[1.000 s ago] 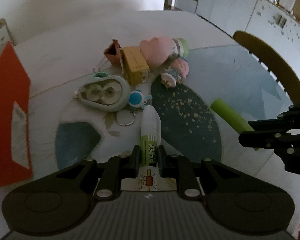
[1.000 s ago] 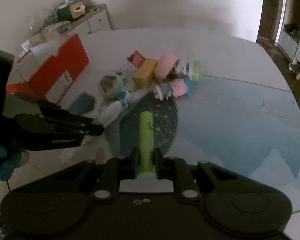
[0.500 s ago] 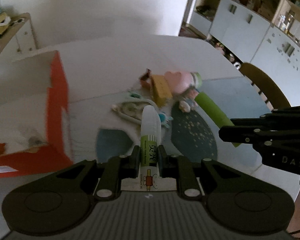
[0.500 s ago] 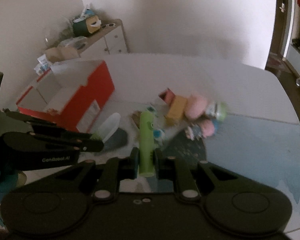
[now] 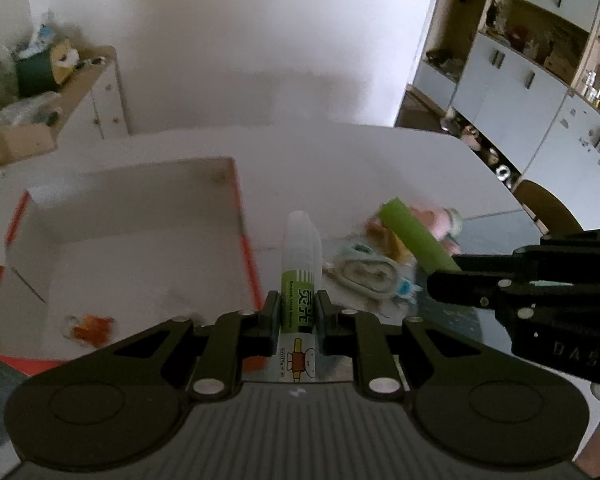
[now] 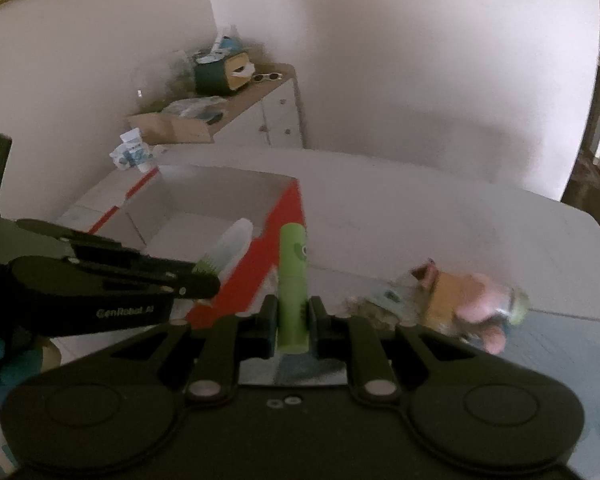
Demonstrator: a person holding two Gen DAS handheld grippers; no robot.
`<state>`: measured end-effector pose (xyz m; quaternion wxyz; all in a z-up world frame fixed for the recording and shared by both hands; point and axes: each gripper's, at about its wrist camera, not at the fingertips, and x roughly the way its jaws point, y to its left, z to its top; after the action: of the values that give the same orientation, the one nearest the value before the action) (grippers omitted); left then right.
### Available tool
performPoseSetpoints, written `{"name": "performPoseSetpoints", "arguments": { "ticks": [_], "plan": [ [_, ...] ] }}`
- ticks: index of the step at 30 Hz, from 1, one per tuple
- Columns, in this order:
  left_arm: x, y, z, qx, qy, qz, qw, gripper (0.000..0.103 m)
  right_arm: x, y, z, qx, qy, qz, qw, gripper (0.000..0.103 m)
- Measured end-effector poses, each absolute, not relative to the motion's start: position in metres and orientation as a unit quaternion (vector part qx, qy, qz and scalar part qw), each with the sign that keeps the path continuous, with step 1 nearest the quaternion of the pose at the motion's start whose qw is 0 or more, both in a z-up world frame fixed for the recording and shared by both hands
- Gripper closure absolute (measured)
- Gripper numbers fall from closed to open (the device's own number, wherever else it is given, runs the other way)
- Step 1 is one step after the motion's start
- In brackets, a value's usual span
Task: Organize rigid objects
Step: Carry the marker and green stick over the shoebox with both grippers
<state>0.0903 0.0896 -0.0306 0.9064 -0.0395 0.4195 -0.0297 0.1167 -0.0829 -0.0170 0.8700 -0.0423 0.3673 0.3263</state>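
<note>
My left gripper (image 5: pixel 298 312) is shut on a white glue stick with a green label (image 5: pixel 300 264) and holds it in the air by the right wall of an open red cardboard box (image 5: pixel 244 240). My right gripper (image 6: pixel 293 314) is shut on a green tube (image 6: pixel 293 272), raised just right of that box (image 6: pixel 276 232). The green tube also shows in the left wrist view (image 5: pixel 416 242), and the glue stick in the right wrist view (image 6: pixel 230 246). A small orange item (image 5: pixel 90 326) lies inside the box.
A pile of toys lies on the white table right of the box: a pink figure (image 6: pixel 480 300), a yellow box (image 6: pixel 440 300), a pale teal case (image 5: pixel 364 272). A wooden chair (image 5: pixel 548 208) stands at the table's right edge. A cluttered sideboard (image 6: pixel 236 108) is behind.
Both grippers have lifted and swung left from above the toy pile toward the red box, each still holding its item. The box interior now shows below the left gripper.
</note>
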Motion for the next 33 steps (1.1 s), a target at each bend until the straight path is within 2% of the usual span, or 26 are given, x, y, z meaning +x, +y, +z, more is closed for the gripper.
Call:
{"name": "performPoseSetpoints", "arguments": {
  "ticks": [20, 33],
  "plan": [
    [0.110, 0.206, -0.028, -0.026, 0.418, 0.033, 0.907, 0.086, 0.141, 0.042, -0.018, -0.077, 0.372, 0.342, 0.860, 0.088],
    [0.164, 0.255, -0.067, -0.022, 0.454, 0.067, 0.888, 0.086, 0.180, 0.091, -0.055, -0.112, 0.400, 0.333, 0.847, 0.088]
  ]
}}
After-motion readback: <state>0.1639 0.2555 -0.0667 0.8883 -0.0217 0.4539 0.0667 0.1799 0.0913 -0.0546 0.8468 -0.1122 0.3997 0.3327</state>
